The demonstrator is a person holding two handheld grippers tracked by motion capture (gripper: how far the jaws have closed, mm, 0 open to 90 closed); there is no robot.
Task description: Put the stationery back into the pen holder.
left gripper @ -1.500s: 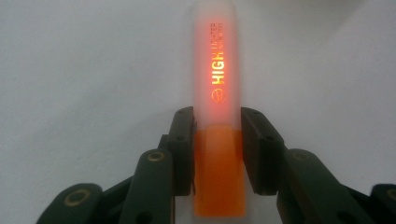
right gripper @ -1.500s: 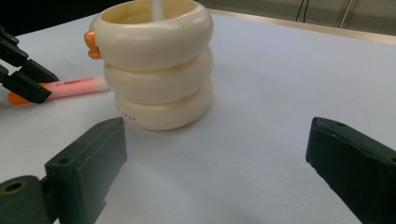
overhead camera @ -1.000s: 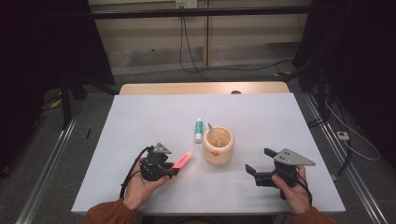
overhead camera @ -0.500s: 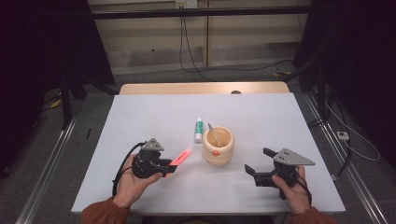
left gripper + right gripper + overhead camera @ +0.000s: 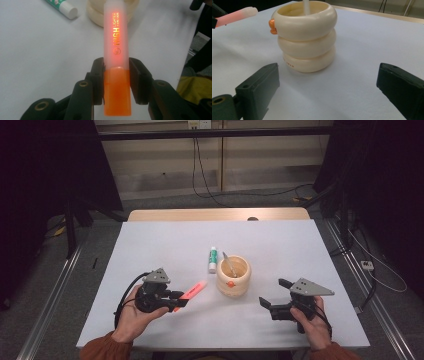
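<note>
**Orange marker held up by the cup**

From the high view, the left gripper [image 5: 176, 301] grips an orange marker [image 5: 192, 290] by one end. The marker pokes out toward the cream cup [image 5: 233, 276], near it but not touching. A white stick [image 5: 229, 265] leans inside the cup, and a glue stick [image 5: 213, 259] lies on the white table [image 5: 165, 245] just beside the cup. The right gripper [image 5: 274, 296] sits on the other side of the cup — its jaws spread wide, with nothing in them.

In the left gripper view, the two black jaws squeeze the marker [image 5: 117, 60] from both sides, right where its orange cap meets the clear body.

In the right gripper view, the jaws stand far apart and the cup [image 5: 305, 35] — three fat rings stacked up — stands between them, farther off, untouched.
</note>
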